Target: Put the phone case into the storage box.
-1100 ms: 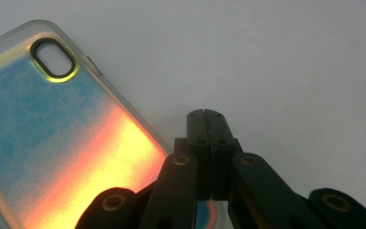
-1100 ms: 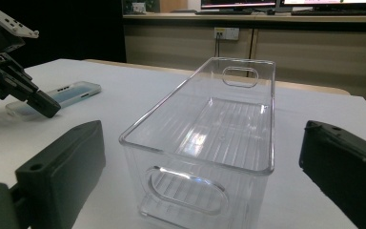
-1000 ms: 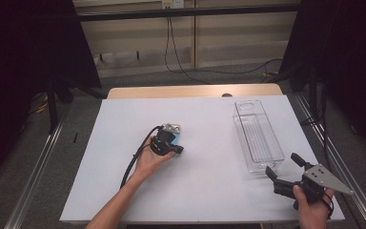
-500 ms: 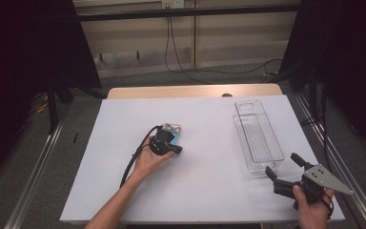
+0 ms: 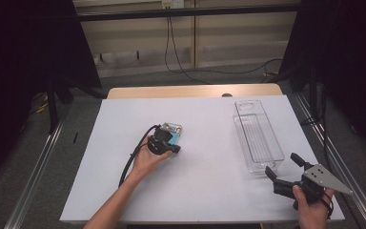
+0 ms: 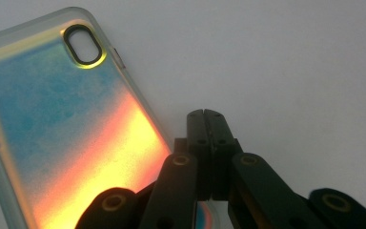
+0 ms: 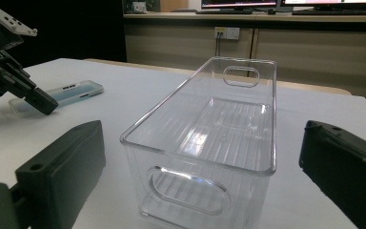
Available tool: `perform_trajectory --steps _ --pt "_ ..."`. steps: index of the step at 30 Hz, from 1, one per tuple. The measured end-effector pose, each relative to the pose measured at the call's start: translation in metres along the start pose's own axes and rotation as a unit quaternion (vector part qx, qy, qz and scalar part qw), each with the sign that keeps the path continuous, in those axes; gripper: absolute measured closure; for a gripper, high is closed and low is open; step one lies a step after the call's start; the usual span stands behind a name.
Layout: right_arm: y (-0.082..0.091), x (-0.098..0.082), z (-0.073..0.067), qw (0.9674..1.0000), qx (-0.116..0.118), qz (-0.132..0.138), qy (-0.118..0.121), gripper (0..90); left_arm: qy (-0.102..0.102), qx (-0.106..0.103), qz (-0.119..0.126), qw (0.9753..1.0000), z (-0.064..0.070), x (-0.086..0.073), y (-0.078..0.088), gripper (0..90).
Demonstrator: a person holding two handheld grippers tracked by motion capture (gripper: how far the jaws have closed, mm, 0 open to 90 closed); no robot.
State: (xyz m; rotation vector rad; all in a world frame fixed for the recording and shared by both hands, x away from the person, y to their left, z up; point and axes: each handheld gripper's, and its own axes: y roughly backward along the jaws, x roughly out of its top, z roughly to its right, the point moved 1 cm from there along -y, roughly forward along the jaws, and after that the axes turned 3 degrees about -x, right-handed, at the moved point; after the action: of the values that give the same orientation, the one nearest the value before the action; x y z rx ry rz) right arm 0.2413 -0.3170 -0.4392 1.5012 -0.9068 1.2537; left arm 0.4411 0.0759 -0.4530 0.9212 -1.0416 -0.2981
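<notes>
Looking from the left, I see my left gripper (image 5: 167, 145) resting on the white table (image 5: 209, 191), its jaws clenched together with nothing between them; in the left gripper view the two black tips meet flush just beside the phone case (image 6: 62, 138). The phone case lies flat on the table left of centre, under and just past that gripper. It is a clear, soft-edged shell with a blue back that shifts to orange and yellow in the glare, and it has an oval camera cut-out (image 6: 82, 44) near one corner. Its lower corner sits beneath the gripper's linkage, though I cannot tell whether they touch.

Further right stands a clear plastic bin (image 5: 258, 138), long and narrow, ribbed on its floor, with an oval handle hole in each end wall. It is empty. My right gripper (image 5: 286, 171) hovers at the bin's near end with its jaws released wide, one on each side of that end in the right gripper view, not touching it.

The table is plain white and bare between case and bin, with wide free space there and along the near edge. The bin sits close to the right edge. Beyond the far edge are a wooden strip, grey floor, hanging cables and dark curtains on both sides.
</notes>
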Motion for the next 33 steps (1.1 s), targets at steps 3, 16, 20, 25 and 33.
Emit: perform_trajectory --steps 3,16,20,25,33 --pt "0.0001 0.0 0.0001 1.0 0.0 0.0 0.0 1.2 0.0 -0.001 -0.002 1.0 -0.0008 -0.0005 0.0006 90.0" --pt "0.0004 0.0 0.0002 1.0 0.001 0.0 0.0 1.3 -0.007 0.009 -0.003 0.9999 -0.0028 -0.0014 0.004 90.0" --pt "0.0003 0.0 0.0001 1.0 0.001 0.0 0.0 1.3 -0.005 0.009 -0.001 0.9999 -0.003 -0.0022 0.0047 90.0" --pt "0.0003 0.0 0.0002 1.0 0.0 0.0 0.0 1.3 -0.005 0.009 -0.001 0.9999 -0.0033 -0.0023 0.0051 90.0" --pt "0.0001 0.0 0.0 1.0 0.0 0.0 0.0 1.3 -0.006 0.008 0.001 1.0 -0.0051 -0.0033 0.0091 90.0"
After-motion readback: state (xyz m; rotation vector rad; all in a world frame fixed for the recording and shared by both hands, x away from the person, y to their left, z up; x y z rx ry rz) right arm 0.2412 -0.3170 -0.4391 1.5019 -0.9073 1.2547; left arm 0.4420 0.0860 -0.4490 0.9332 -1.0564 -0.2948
